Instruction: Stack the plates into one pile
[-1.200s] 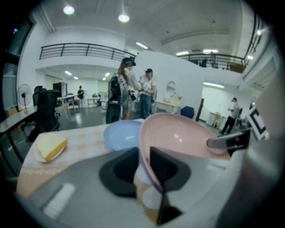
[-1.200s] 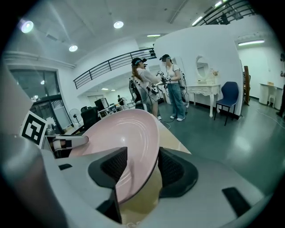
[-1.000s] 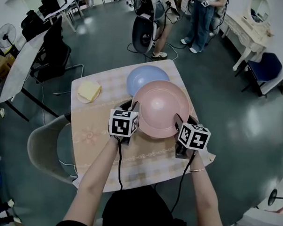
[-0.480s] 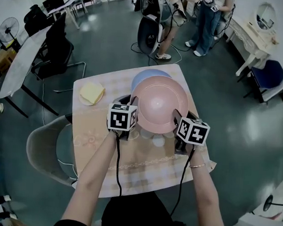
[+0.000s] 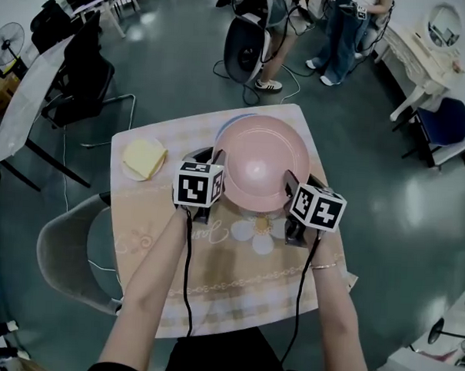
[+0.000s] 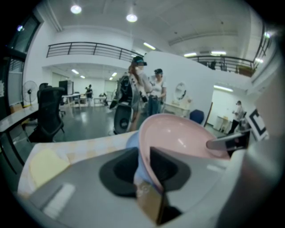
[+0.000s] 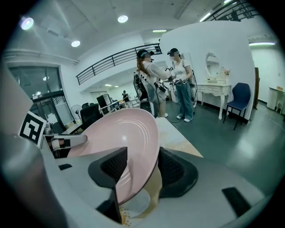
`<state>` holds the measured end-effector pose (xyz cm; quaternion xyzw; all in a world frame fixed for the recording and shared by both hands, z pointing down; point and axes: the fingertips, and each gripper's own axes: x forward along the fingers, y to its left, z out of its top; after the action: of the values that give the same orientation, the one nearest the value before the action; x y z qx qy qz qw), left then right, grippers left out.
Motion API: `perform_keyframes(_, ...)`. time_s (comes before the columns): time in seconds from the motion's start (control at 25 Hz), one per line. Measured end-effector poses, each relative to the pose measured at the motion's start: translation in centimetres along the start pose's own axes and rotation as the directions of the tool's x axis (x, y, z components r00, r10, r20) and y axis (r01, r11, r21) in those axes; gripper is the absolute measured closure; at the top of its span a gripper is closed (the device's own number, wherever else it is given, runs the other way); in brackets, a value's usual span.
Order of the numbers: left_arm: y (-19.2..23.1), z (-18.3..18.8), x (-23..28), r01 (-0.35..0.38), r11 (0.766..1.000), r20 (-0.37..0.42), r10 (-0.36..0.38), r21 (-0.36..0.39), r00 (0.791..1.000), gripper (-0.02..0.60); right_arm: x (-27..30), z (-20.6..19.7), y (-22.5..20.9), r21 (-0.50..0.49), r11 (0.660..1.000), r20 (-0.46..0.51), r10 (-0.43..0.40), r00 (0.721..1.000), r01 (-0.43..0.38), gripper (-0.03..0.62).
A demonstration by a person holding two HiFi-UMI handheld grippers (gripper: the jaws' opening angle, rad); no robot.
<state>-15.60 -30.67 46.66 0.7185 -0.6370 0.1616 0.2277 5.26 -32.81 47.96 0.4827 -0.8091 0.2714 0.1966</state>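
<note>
A pink plate (image 5: 258, 160) hangs level over the far half of the table (image 5: 213, 280), held between both grippers. My left gripper (image 5: 216, 165) is shut on its left rim, and my right gripper (image 5: 291, 187) is shut on its right rim. In the left gripper view the pink plate (image 6: 187, 138) has its rim between the jaws of the left gripper (image 6: 144, 167). The right gripper view shows the right gripper (image 7: 141, 171) clamping the pink plate (image 7: 120, 133) the same way. A blue plate (image 5: 234, 120) lies under the pink one; only a sliver shows.
A small plate with a yellow square piece (image 5: 144, 157) sits at the table's far left. A grey chair (image 5: 67, 247) stands at the table's left side. Beyond the far edge stand two people (image 5: 339, 32) and a black round machine (image 5: 246, 45).
Both grippers have carried the pink plate away from me, over the blue plate. It now covers almost all of the blue plate, and a flower print on the cloth is uncovered.
</note>
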Motion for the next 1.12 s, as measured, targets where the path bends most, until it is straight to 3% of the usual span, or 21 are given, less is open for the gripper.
perform_keyframes(0.68, 2.2, 2.4, 6.7, 0.017, 1.0, -0.015, -0.017, -0.018, 1.0, 0.495, 6.9, 1.1, -2.0, -0.022, 0.999, -0.062, -0.026, 0.998, 0.025, 0.378)
perform_keyframes(1.12, 3.7, -0.5, 8.5, -0.011, 1.0, -0.08, 0.01, -0.01, 0.997, 0.495, 9.3, 0.2, -2.0, -0.087, 0.995, -0.105, -0.052, 0.993, 0.043, 0.378)
